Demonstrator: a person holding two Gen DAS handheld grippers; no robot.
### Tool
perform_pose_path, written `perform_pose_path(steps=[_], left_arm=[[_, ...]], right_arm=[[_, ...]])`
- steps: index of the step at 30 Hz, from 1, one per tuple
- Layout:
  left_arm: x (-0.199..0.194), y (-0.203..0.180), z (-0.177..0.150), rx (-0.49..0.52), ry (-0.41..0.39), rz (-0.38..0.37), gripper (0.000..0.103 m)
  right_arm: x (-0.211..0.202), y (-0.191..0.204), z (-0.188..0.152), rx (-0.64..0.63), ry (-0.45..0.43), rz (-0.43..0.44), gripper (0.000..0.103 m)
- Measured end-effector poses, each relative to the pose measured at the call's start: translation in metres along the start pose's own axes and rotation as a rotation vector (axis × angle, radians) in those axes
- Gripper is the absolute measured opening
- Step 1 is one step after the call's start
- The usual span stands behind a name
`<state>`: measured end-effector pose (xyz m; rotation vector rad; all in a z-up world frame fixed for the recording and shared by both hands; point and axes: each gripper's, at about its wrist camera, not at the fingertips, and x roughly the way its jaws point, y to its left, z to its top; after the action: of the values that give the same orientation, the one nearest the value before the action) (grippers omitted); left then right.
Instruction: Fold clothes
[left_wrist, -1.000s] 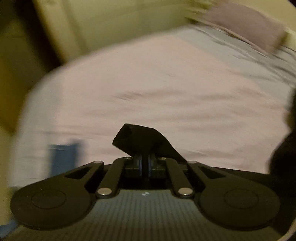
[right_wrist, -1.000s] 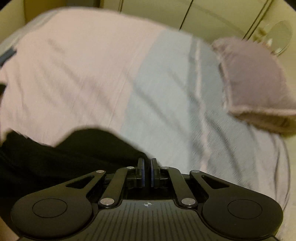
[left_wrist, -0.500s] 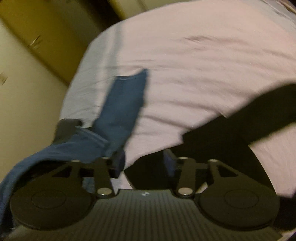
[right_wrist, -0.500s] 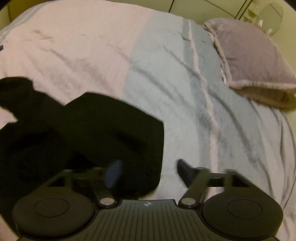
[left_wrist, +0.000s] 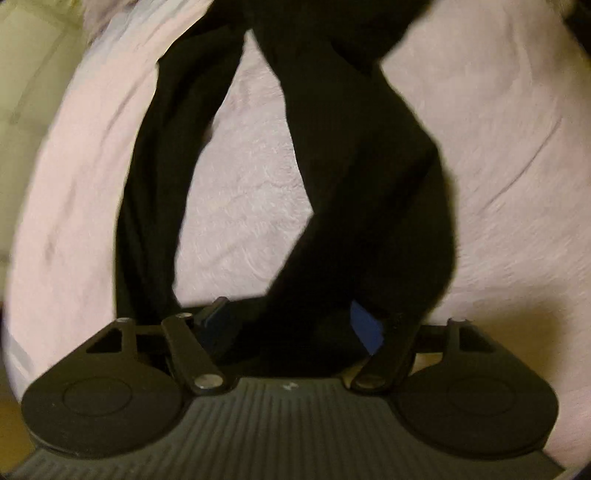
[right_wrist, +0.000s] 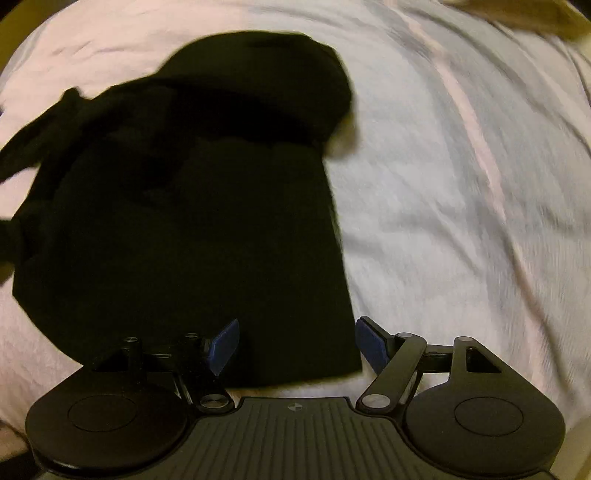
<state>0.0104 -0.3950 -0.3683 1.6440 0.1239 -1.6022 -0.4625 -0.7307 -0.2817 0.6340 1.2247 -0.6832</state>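
Left wrist view first: the left tongs (left_wrist: 291, 325) are spread wide, blue pads (left_wrist: 364, 326) showing on the inner faces, and they aren't pinching anything. A black garment (left_wrist: 351, 155) lies on the bed (left_wrist: 498, 166) right in front of them. From here it reads as 2 long dark strips: a thin one curving down the left side and a much wider one that runs down between the open fingers and covers part of the right pad. Pink bedcover shows in the gap between the 2 strips. Off past the left edge of the bed there's something pale yellowish, too blurry to say what.

Right wrist view: the right tongs (right_wrist: 297, 345) are wide open too, gripping nothing. The same black garment (right_wrist: 192, 229) lies flat on the bed (right_wrist: 461, 221), filling the left half of the shot. Its near edge sits between the fingers, with the corner just beside the right pad (right_wrist: 371, 345). The far end is bunched into a rounded lump, and some thin rumpled bits trail off to the left. Cover here goes from pink on the left to pale blue with a pink stripe on the right. A tan thing (right_wrist: 524, 14) peeks in at the top right corner, too smeared to identify. Both shots are a bit motion-blurred.
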Motion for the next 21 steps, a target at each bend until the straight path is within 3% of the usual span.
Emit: perform_pose_path(steps=[1, 2, 3, 7, 10, 11, 15, 18, 21], left_arm=[[0.004, -0.002, 0.001, 0.036, -0.003, 0.003, 0.048], [0.008, -0.003, 0.001, 0.070, -0.006, 0.004, 0.019], [0.012, -0.005, 0.001, 0.088, 0.013, -0.005, 0.005], [0.005, -0.006, 0.002, 0.007, 0.078, 0.015, 0.002], [-0.020, -0.002, -0.004, -0.082, 0.142, 0.082, 0.000], [-0.032, -0.002, -0.005, -0.110, 0.164, 0.100, 0.000], [-0.065, -0.036, 0.008, -0.183, 0.240, 0.079, 0.000], [-0.083, -0.068, 0.022, -0.236, 0.300, 0.040, 0.000], [-0.102, -0.100, 0.036, -0.290, 0.359, 0.000, 0.002]], right_arm=[[0.002, -0.006, -0.004, 0.033, -0.006, 0.012, 0.073], [0.005, -0.013, -0.007, 0.069, -0.015, 0.030, 0.073], [0.008, -0.019, -0.010, 0.103, -0.024, 0.049, 0.073], [0.025, -0.045, -0.013, 0.234, -0.039, 0.140, 0.072], [0.027, -0.060, -0.011, 0.326, -0.045, 0.196, 0.024], [0.023, -0.064, -0.011, 0.333, -0.045, 0.216, 0.014], [-0.027, -0.077, -0.011, 0.244, -0.084, 0.219, 0.010], [-0.064, -0.096, -0.019, 0.154, -0.087, 0.167, 0.009], [-0.067, -0.121, -0.037, 0.114, -0.031, 0.107, 0.009]])
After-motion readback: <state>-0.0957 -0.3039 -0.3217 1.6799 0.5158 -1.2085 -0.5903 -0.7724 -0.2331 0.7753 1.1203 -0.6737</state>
